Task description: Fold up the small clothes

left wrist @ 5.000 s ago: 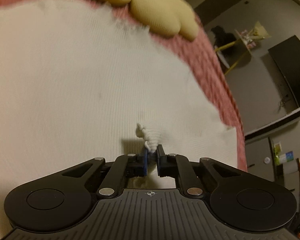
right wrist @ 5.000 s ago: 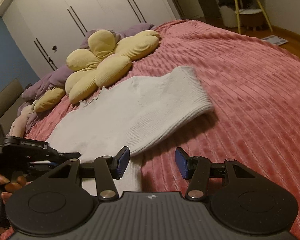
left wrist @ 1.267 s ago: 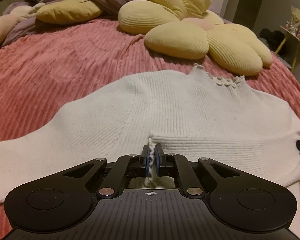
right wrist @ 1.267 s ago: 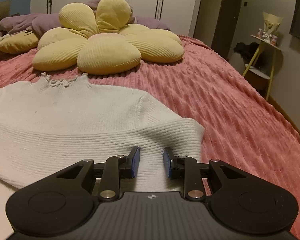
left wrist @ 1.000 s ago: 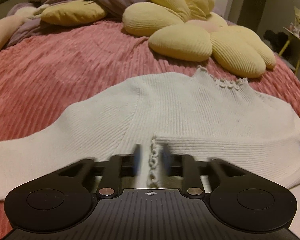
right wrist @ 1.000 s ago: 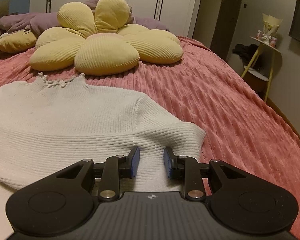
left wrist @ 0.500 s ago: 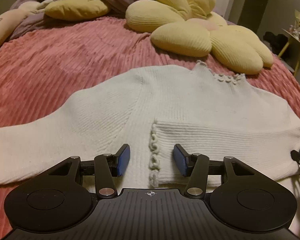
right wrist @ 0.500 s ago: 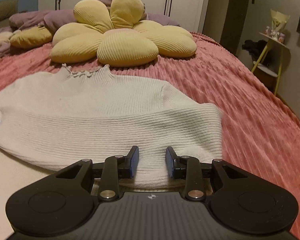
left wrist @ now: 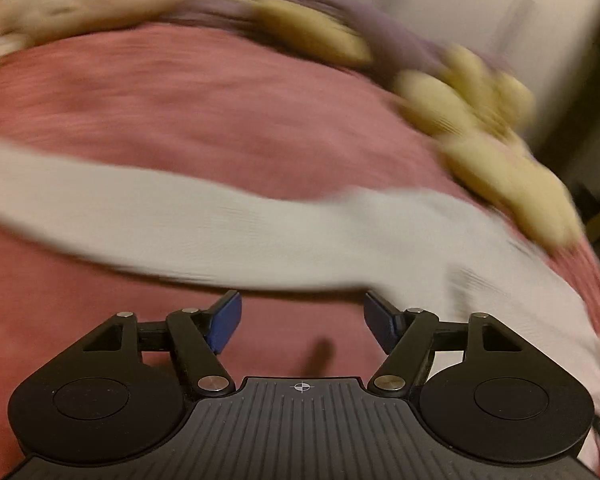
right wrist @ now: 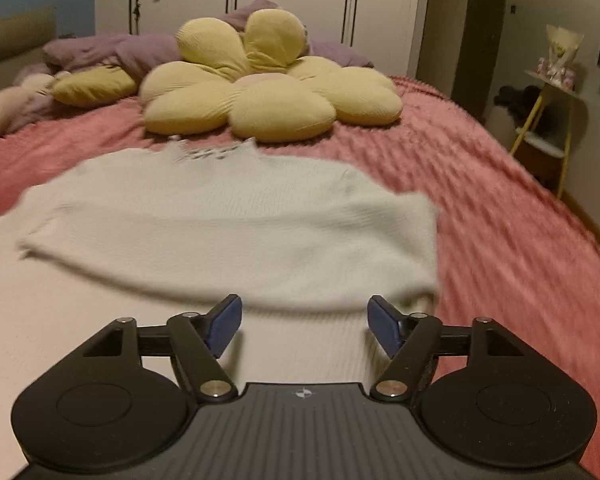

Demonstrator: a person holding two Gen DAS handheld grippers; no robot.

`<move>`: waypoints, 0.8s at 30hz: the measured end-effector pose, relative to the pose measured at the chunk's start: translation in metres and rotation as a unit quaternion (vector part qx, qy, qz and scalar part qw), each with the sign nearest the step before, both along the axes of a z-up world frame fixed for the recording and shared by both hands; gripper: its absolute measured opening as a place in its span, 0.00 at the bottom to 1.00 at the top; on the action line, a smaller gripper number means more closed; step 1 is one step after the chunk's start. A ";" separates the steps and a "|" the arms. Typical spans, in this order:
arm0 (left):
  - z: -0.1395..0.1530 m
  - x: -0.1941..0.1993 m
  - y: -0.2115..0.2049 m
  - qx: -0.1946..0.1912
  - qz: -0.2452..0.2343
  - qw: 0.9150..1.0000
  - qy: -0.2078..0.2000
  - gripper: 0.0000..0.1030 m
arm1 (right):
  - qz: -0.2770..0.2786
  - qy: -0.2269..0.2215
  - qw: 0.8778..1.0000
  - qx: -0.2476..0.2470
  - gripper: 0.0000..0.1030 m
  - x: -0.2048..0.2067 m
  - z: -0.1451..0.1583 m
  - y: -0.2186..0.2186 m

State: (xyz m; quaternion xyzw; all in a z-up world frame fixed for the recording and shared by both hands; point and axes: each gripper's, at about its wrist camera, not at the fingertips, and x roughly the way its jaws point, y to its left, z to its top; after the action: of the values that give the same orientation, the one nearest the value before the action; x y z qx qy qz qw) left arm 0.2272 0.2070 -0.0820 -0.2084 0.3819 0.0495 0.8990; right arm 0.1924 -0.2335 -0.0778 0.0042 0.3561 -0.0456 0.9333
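**One sleeve folded in, the other still out flat**

The cream knit sweater [right wrist: 228,216] lies face-up across the middle of my right wrist view, neckline toward the top of the frame. One sleeve is folded across its body, ending at the sweater's right edge. In my blurred left wrist view the other sleeve [left wrist: 148,216] runs out flat from centre to the left edge of the frame, lying on the pink bedspread [left wrist: 220,112].

My left gripper [left wrist: 302,322] has its jaws opening with nothing between them, only bedspread beneath. My right gripper [right wrist: 304,326] is opening too; knit lies under the gap, but the pads are not pressing on it.

As I judge it, the step in hand is picking up that outstretched sleeve. To do it well I'd steady the left view first, take the sleeve near its cuff, pinch only the top layer, and carry it low across the body so it lands parallel to the folded sleeve.

Compared with half a second ago, my left view has swung off the folded cuff and the sweater's chest to the long sleeve, and both grippers stand wider. A second ago the right jaws stood much narrower over the fold.

The yellow flower cushion [right wrist: 268,92] sits beyond the neckline, with a purple blanket [right wrist: 112,52] at upper left and white wardrobe doors [right wrist: 292,4] behind.
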 end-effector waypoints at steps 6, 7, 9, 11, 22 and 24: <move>-0.010 -0.040 0.132 -0.081 0.190 0.978 -0.016 0.64 | -0.015 0.017 0.998 0.064 0.71 -0.035 0.000 0.011; -0.014 -0.042 0.147 -0.100 0.210 0.972 -0.018 0.63 | -0.015 0.020 0.997 0.069 0.71 -0.037 0.000 0.013; -0.023 -0.046 0.170 -0.143 0.232 0.962 -0.034 0.54 | -0.015 0.026 0.997 0.067 0.71 -0.037 0.001 0.016; -0.031 -0.046 0.187 -0.178 0.254 0.950 -0.041 0.46 | -0.015 0.030 0.998 0.057 0.71 -0.037 0.003 0.020; -0.052 -0.029 0.221 -0.228 0.293 0.927 -0.055 0.09 | -0.025 0.044 0.997 0.061 0.70 -0.033 0.006 0.028; -0.042 -0.028 0.216 -0.204 0.275 0.938 -0.057 0.08 | -0.027 0.047 0.997 0.059 0.70 -0.033 0.005 0.027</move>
State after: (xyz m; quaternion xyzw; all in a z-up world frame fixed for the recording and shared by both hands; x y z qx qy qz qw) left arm 0.1992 0.4225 -0.1238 -0.4864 0.2597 0.2040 0.8090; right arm 0.1595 -0.2066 -0.0733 0.0662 0.4012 -0.0496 0.9123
